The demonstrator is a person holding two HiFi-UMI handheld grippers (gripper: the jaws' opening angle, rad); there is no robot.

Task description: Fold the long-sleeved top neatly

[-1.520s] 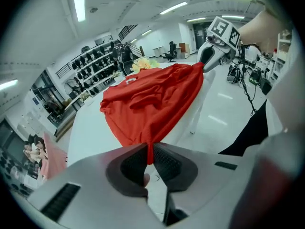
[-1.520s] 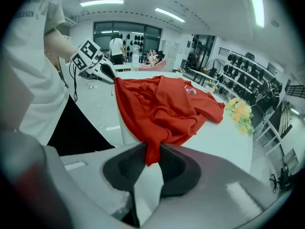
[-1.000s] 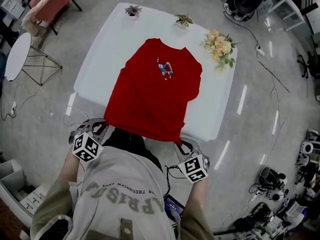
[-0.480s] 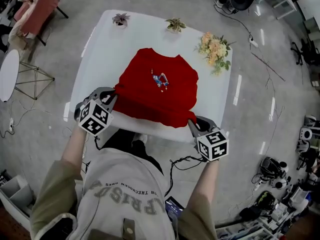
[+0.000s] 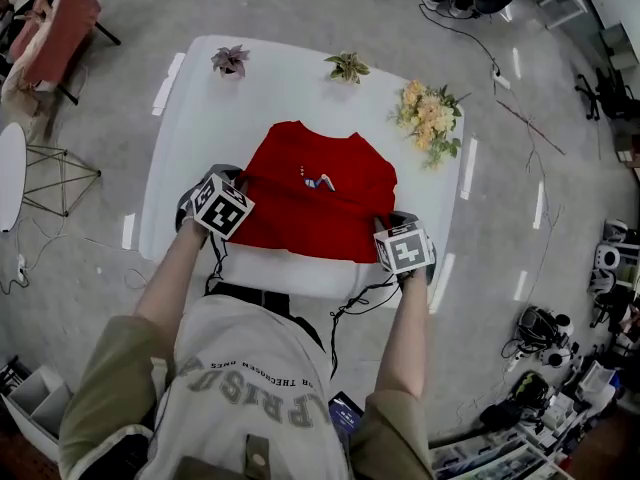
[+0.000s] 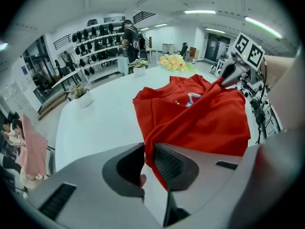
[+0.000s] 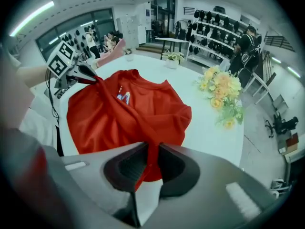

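A red long-sleeved top lies on the white table, its near part doubled over toward the collar. My left gripper holds the left corner of the folded edge. In the left gripper view the left gripper has red cloth pinched in a narrow gap, and its jaws have just been opening slightly. My right gripper holds the right corner. In the right gripper view the right gripper is shut on a strip of the red top. Each gripper shows in the other's view, pointing steeply down.
Along the table's far edge stand two small potted plants, with a bouquet of flowers at the far right corner. A round side table and a pink chair stand at the left. Cables cross the floor at the right.
Both grippers have carried the top's lower edge from beyond the table's near edge forward over the table. The hanging part now lies doubled over the top's body.
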